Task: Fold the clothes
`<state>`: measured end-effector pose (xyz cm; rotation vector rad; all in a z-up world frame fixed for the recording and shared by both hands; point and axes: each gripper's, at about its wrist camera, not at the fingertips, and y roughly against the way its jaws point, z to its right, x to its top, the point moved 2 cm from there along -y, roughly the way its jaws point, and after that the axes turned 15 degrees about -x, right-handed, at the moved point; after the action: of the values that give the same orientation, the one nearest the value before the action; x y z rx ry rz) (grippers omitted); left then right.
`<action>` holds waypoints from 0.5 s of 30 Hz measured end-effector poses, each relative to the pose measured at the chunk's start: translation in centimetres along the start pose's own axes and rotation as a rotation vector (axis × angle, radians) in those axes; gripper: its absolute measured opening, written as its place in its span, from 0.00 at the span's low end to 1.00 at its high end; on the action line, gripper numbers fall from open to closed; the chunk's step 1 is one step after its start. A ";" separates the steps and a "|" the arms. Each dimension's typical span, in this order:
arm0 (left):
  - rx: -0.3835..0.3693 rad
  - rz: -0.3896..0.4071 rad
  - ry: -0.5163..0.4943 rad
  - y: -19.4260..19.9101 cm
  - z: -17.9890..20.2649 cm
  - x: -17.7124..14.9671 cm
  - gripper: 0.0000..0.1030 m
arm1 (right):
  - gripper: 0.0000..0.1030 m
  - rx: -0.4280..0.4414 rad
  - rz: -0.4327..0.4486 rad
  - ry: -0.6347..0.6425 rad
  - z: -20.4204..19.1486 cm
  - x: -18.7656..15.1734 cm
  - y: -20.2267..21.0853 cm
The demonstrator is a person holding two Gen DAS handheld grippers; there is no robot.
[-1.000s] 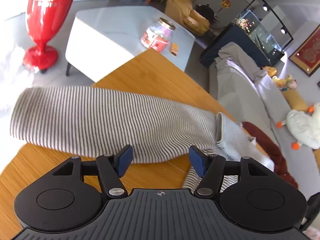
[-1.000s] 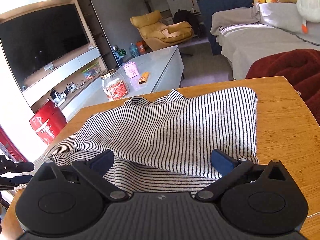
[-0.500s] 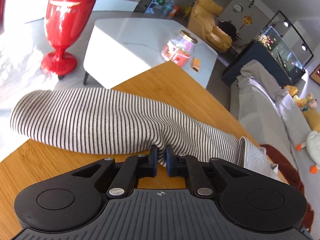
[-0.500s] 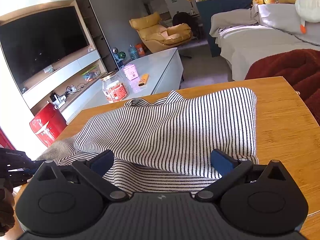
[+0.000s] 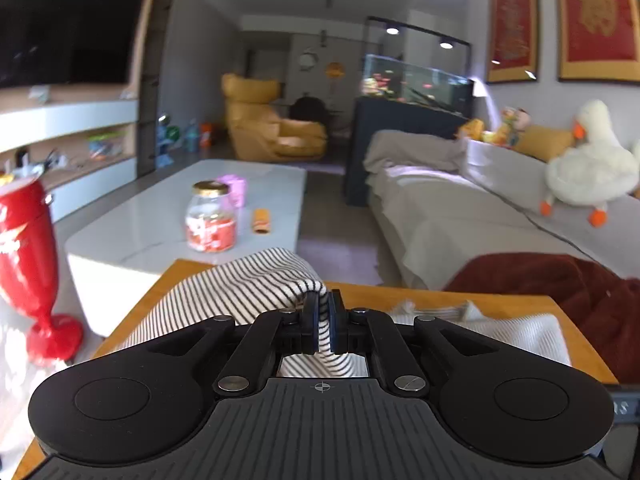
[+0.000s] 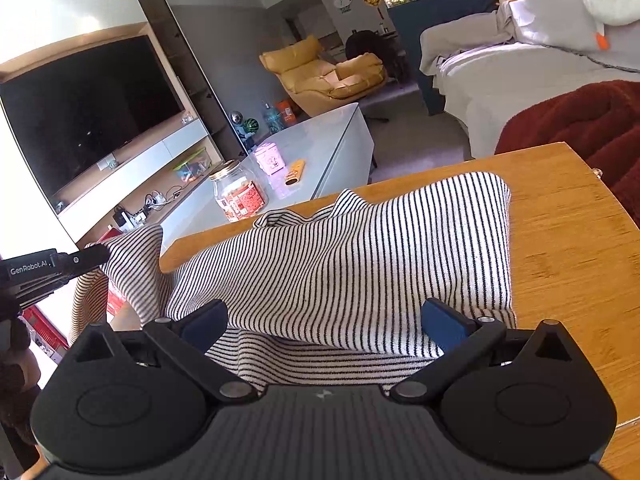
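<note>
A black-and-white striped shirt [image 6: 360,252] lies partly folded on the wooden table [image 6: 568,248]. My left gripper [image 5: 324,320] is shut on the striped sleeve [image 5: 248,288] and holds it lifted above the table's left edge. In the right wrist view the left gripper [image 6: 90,258] shows at the far left with the sleeve [image 6: 132,264] hanging from it. My right gripper [image 6: 324,320] is open and empty, its blue pads [image 6: 440,322] hovering over the near hem of the shirt.
A dark red blanket [image 6: 580,124] lies off the table's right side. A white coffee table [image 6: 304,160] with a glass jar [image 6: 236,196] stands beyond. A red goblet-shaped object [image 5: 28,264] stands on the floor at left. A sofa [image 5: 460,208] is further right.
My left gripper closed on the sleeve, then lifted it and swung up toward level. The sleeve now hangs off the table's left edge. The right gripper stayed open and nearly still.
</note>
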<state>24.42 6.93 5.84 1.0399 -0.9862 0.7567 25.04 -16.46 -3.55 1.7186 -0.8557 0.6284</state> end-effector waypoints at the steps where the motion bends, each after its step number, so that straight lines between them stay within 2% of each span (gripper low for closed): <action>1: -0.033 -0.012 -0.025 -0.2 1.2 -0.4 0.05 | 1.00 0.008 0.002 -0.010 0.2 0.0 0.1; 3: -0.111 -0.050 -0.032 -0.7 3.1 -1.6 0.06 | 1.00 0.031 0.002 -0.039 0.7 0.2 0.3; 6: -0.228 -0.129 0.010 -1.5 4.5 -3.6 0.09 | 1.00 0.044 0.011 -0.048 1.1 1.1 0.9; 7: -0.265 -0.160 0.031 -1.7 4.6 -4.1 0.14 | 1.00 0.034 0.028 -0.021 0.8 1.6 1.3; 9: -0.338 -0.223 0.075 -2.0 4.8 -5.2 0.33 | 1.00 0.010 0.069 0.048 0.0 2.8 2.4; 10: -0.372 -0.250 0.098 -2.0 4.9 -5.6 0.50 | 1.00 -0.006 0.098 0.101 -0.7 3.5 3.1; 11: -0.395 -0.259 0.125 -1.6 4.7 -6.0 0.57 | 1.00 -0.017 0.118 0.136 -1.2 4.0 3.6; 13: -0.424 -0.258 0.201 -0.1 3.3 -6.4 0.62 | 1.00 -0.031 0.149 0.184 -2.0 4.5 4.5; 15: -0.383 -0.200 0.333 1.5 1.3 -6.3 0.66 | 1.00 -0.046 0.180 0.231 -2.8 5.1 5.4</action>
<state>20.34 5.87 0.74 0.6408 -0.6916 0.5268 23.80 -15.96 4.25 1.5037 -0.8580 0.9026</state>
